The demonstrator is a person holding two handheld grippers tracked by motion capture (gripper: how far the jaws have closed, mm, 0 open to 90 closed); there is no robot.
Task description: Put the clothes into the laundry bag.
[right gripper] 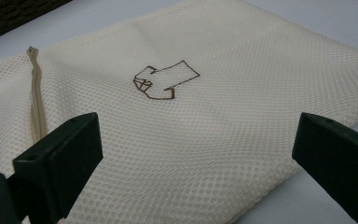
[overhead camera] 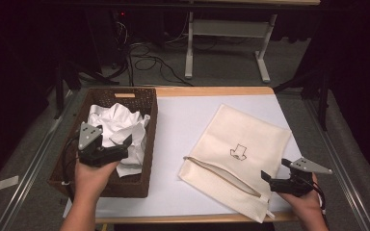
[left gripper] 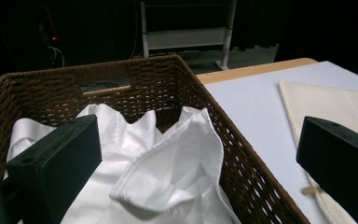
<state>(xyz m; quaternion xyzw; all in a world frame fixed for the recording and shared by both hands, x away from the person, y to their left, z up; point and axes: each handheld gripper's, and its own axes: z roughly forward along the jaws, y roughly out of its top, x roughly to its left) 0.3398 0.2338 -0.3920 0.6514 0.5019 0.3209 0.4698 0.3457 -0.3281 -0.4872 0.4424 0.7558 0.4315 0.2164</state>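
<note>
A brown wicker basket point(overhead camera: 150, 120) at the table's left holds crumpled white cloth point(overhead camera: 118, 122). My left gripper point(overhead camera: 107, 144) hovers open over the basket's near part, with the white cloth point(left gripper: 168, 172) just ahead between its jaws and nothing held. A cream mesh laundry bag point(overhead camera: 241, 139) with a small brown shirt drawing point(overhead camera: 239, 151) lies flat on the right, its zipper point(overhead camera: 221, 174) along the near-left edge. My right gripper point(overhead camera: 275, 179) is open at the bag's near right corner, with the mesh bag point(right gripper: 191, 130) spread out under its jaws.
A white sheet point(overhead camera: 183, 115) covers the wooden table point(overhead camera: 212, 90). Beyond the table's far edge stand a white table frame point(overhead camera: 226, 43) and loose cables point(overhead camera: 144, 60) on the floor. Metal rails point(overhead camera: 33, 159) run along both sides.
</note>
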